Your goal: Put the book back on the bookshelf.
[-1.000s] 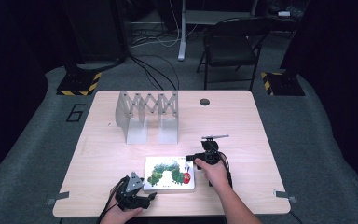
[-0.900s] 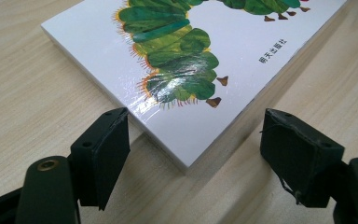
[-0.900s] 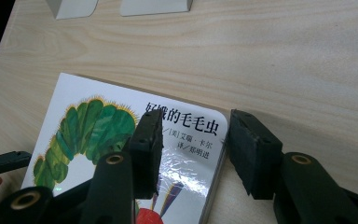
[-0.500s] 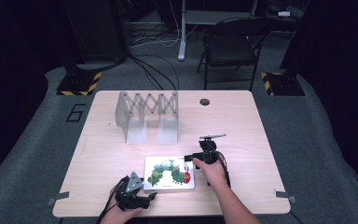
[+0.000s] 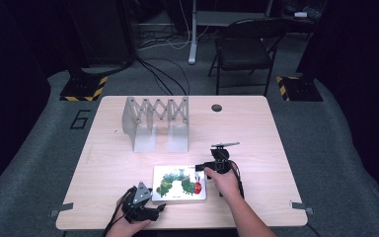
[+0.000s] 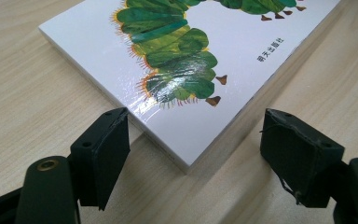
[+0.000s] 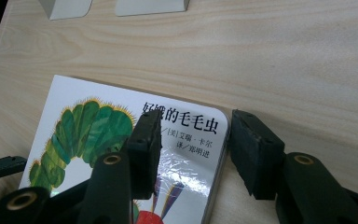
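At table's near edge: book (image 5: 179,184) flat, long axis left-right | right gripper (image 7: 193,149) straddles its right edge, jaws closing, not pressing | left gripper (image 6: 193,158) open astride near-left corner

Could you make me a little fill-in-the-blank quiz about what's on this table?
1. The book cover shows a green ____.
2. The book lies ____ on the table.
3. The left gripper has a ____ of the book between its open jaws.
4. The grey rack stands ____ the book, seen from the person's side.

Missing words: caterpillar; flat; corner; beyond
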`<state>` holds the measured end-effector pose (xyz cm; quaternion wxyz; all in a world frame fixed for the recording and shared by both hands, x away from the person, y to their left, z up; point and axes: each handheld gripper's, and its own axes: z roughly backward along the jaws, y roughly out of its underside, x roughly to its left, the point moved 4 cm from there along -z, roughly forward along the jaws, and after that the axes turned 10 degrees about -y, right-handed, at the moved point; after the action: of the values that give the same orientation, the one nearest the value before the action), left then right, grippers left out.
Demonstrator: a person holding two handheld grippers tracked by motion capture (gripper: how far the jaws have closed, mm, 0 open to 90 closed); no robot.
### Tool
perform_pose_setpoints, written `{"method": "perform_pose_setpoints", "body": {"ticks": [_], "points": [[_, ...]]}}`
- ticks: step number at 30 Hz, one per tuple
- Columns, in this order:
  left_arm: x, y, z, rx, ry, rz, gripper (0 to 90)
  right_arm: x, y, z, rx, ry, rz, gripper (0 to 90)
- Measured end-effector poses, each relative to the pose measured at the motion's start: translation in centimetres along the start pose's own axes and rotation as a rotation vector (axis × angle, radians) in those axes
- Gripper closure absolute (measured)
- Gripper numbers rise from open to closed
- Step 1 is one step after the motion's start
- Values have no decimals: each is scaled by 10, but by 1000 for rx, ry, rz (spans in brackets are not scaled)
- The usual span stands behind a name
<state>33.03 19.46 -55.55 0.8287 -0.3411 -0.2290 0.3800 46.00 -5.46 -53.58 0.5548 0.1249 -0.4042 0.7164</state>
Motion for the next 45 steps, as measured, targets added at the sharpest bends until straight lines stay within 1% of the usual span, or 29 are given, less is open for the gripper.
{"method": "perform_pose_setpoints", "body": {"ticks": [1,3,4,6,11,13,16,17,20,21,22,23,24,26,27,28,31,32,33,35,36,37,40,41,42,45], "points": [[0,0,0,0,1,-1,241,0,0,0,-2,1,9,542],[0,0,0,0,0,1,241,2,0,1,-3,2,1,544],[0,0,0,0,0,1,240,2,0,1,-10,2,4,544],[0,0,0,0,-1,1,240,2,0,1,-4,-1,2,544],[0,0,0,0,-1,1,240,1,0,1,-8,-6,-3,546],[0,0,0,-1,2,-3,233,0,0,1,-18,-9,-10,564],[0,0,0,0,4,-7,228,0,0,2,-17,-6,-15,579],[-1,0,-1,-2,6,1,225,0,0,2,-20,-4,-16,582],[-1,-1,-1,-1,4,1,222,0,1,2,-16,-2,-18,590],[0,-1,0,7,10,-3,222,0,1,2,-15,2,-4,590],[-1,-1,-1,2,-2,1,218,1,1,2,-14,11,12,591],[-1,-1,-1,3,-2,0,218,1,1,2,-14,11,12,591],[0,-1,-1,13,3,-18,212,1,1,3,-12,9,14,594],[-2,-1,-2,10,0,-7,190,2,1,4,-19,6,5,604],[-3,-2,-2,17,9,-13,165,2,1,5,-17,0,-1,607],[-3,-2,-2,16,1,-13,157,2,1,5,-24,-2,2,607],[-4,-2,-2,18,-4,-13,152,3,1,6,-27,-1,4,608],[-4,-2,-2,25,9,-14,151,3,1,6,-29,-1,4,608],[-4,-2,-2,25,9,-14,151,3,1,6,-29,-1,4,608],[-4,-3,-3,22,-2,-4,151,4,1,8,-34,-6,4,610],[-3,-3,-3,30,-5,-11,151,4,0,8,-42,-8,6,613],[-4,-4,-3,24,-20,-7,151,5,0,10,-40,-12,-2,613],[-4,-4,-4,26,-32,-2,151,7,-1,12,-49,-23,-2,614],[-4,-4,-4,26,-32,-2,151,8,-1,13,-52,-23,-4,614],[-5,-4,-4,30,-33,8,151,9,-1,14,-54,-23,5,614],[-5,-5,-4,35,-36,10,150,11,-2,16,-54,-25,2,613]]}}
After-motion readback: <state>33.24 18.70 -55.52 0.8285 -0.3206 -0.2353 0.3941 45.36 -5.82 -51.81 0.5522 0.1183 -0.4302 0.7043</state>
